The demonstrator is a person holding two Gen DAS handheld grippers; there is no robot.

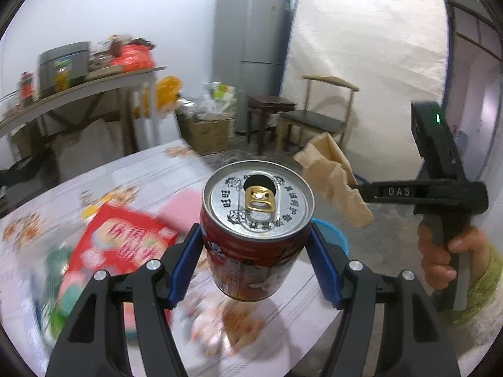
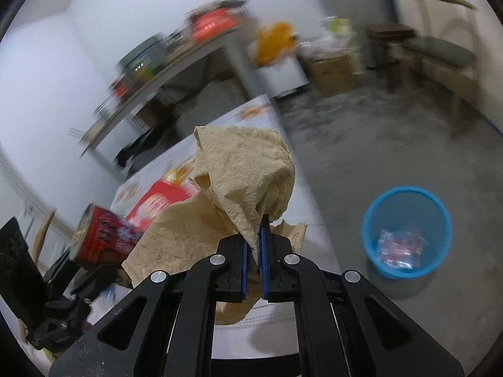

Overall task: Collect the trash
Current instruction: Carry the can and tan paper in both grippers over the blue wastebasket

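While the left gripper (image 1: 256,251) has its 2 blue pads clamped on the red can (image 1: 256,235), held clear above the table (image 1: 176,169), the right gripper (image 2: 256,245) pinches a crumpled brown paper towel (image 2: 242,176) by 1 thin fold. That fold could slip free before reaching the blue bin (image 2: 405,229) on the floor to the right, and the tilted, open can might dribble.

Glossy metal can (image 1: 256,220); crinkled matt paper napkin (image 2: 242,182); smooth plastic bin (image 2: 405,229).

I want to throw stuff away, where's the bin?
The round blue plastic bin stands on the grey floor, right of the table in the right wrist view.
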